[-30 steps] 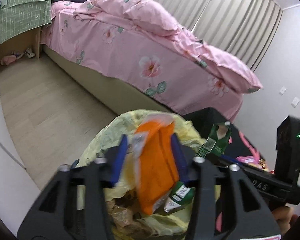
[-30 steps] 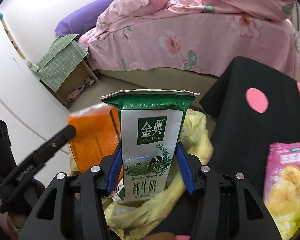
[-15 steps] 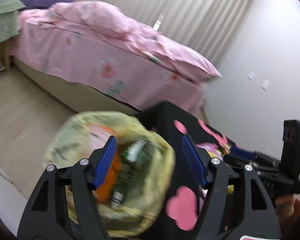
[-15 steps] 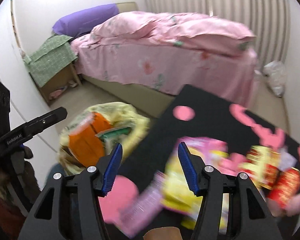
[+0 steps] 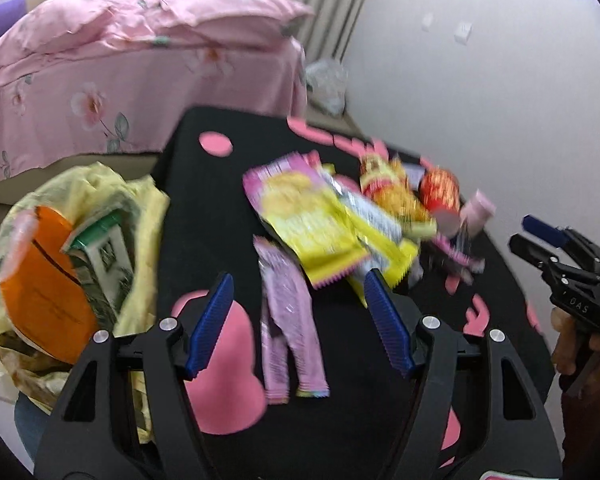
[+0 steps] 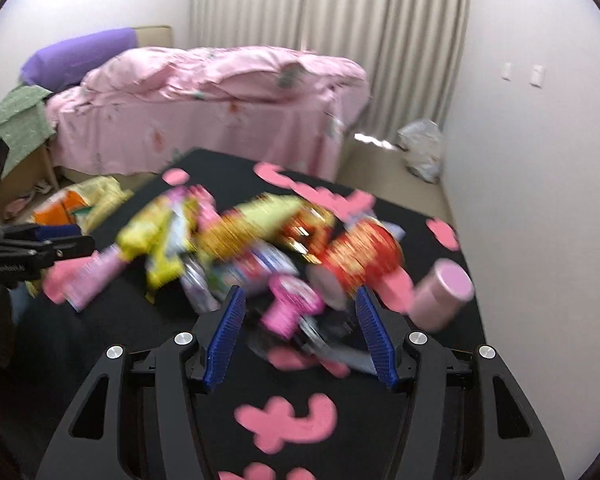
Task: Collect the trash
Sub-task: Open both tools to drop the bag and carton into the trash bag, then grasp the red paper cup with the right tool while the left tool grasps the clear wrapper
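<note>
A yellow trash bag (image 5: 100, 184) stands left of the black table (image 5: 220, 184) and holds an orange packet (image 5: 40, 280) and a green-and-white milk carton (image 5: 104, 264). My left gripper (image 5: 298, 280) hangs over the table, jaws wide and closing slightly, pressing on nothing. A lilac wrapper (image 5: 288, 320) lies below it, a yellow chip bag (image 5: 300, 216) just beyond. My right gripper (image 6: 299, 292) is open and holds nothing above the blurred litter pile: a pink item (image 6: 292, 300), a red can (image 6: 364, 256) and a pink cup (image 6: 442, 294).
The tablecloth bears pink shapes. A bed with a pink quilt (image 5: 140, 60) stands behind the table. A crumpled plastic bag (image 6: 420, 148) lies on the floor by the curtains. A white wall runs close along the table's right. A green-clothed nightstand (image 6: 16, 128) is far left.
The left gripper let go of the orange packet and the right let go of the milk carton; both now lie in the bag. Both grippers swung right, from the bag to over the table.
</note>
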Motion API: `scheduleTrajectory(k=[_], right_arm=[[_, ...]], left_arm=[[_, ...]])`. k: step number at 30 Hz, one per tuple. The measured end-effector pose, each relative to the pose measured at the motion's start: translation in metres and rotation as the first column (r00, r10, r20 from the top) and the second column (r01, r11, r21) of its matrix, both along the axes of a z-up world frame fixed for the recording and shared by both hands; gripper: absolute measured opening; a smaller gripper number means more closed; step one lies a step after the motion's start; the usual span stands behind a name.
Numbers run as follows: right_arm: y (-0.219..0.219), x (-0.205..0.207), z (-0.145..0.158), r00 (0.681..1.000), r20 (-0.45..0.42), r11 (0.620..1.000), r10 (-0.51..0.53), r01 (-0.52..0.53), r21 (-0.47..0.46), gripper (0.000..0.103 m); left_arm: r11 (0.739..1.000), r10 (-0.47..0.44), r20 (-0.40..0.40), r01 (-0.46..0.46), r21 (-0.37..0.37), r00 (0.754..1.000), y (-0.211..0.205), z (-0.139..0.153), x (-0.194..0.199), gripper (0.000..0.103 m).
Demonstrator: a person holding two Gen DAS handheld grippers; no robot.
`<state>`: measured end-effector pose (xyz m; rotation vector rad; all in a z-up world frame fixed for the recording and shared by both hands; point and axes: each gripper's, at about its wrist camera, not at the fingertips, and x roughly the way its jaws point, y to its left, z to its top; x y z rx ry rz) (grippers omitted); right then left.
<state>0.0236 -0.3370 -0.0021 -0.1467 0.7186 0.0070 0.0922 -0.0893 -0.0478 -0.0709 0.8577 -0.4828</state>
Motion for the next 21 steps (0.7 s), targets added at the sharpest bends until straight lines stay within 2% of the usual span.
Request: scheduleTrajectory(k=[3, 7, 10, 15, 18, 21], right_arm=[[-0.017, -0.006, -0.017, 0.998, -0.024, 0.999, -0.051, 0.051, 0.016, 0.054], [-0.039, -0.003, -0.028, 0.995, -0.048, 0.994, -0.090, 0.092, 0.059, 0.054], [-0.052, 0.007, -0.027, 0.993, -0.041, 0.983, -0.108, 0.112, 0.142, 0.054], [-0.067, 0.055, -0.029, 0.983, -0.041, 0.949, -0.181, 0.185, 0.254, 0.054], [-0.077, 0.100, -0.043, 0.967, -0.130, 0.899, -0.218, 0.251, 0.358, 0.054], [-0.077, 0.125, -0.059, 0.958, -0.184, 0.885, -0.220, 0.276, 0.374, 0.055]], left_arm=[[1.000, 0.011, -0.029, -0.010, 0.029, 1.000, -0.009, -0.008, 0.003, 0.060], [0.998, 0.049, -0.002, -0.049, -0.028, 0.999, -0.006, -0.001, 0.007, 0.060], [0.995, 0.075, 0.024, -0.073, -0.071, 0.997, -0.003, 0.007, 0.010, 0.060], [0.979, 0.184, 0.096, -0.174, -0.106, 0.978, -0.002, 0.017, 0.011, 0.060], [0.978, 0.191, 0.113, -0.179, -0.104, 0.975, 0.001, 0.020, 0.011, 0.060], [0.981, 0.185, 0.110, -0.178, -0.076, 0.977, 0.006, 0.019, 0.014, 0.060]])
